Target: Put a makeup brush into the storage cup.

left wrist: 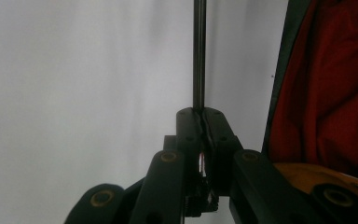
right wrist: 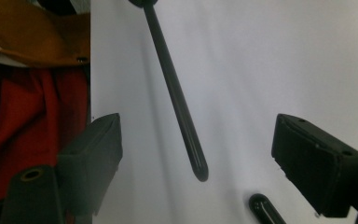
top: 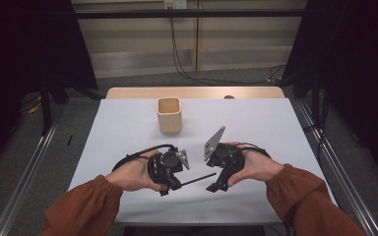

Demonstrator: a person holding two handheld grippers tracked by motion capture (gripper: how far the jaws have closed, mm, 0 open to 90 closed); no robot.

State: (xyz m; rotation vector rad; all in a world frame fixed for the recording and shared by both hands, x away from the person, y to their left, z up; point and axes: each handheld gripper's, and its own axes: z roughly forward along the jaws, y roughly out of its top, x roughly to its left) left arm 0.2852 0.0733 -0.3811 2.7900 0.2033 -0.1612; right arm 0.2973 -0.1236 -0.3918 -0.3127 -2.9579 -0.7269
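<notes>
Two tongs worked low over the white desk (top: 128, 132), near its front edge. The left tongs (top: 170, 184) were clamped tight on one end of a thin black rod (top: 199, 179), which stuck out level toward the right hand. In the left gripper view the rod (left wrist: 198, 56) ran straight up from the pinched jaws. The right tongs (top: 215, 186) stood wide apart with nothing held; in the right gripper view the rod's rounded free end (right wrist: 196, 165) hung between the two pads without touching either. A second dark rounded tip (right wrist: 263, 207) showed below. A tan square cup (top: 169, 114) stood farther back on the desk, well apart.
</notes>
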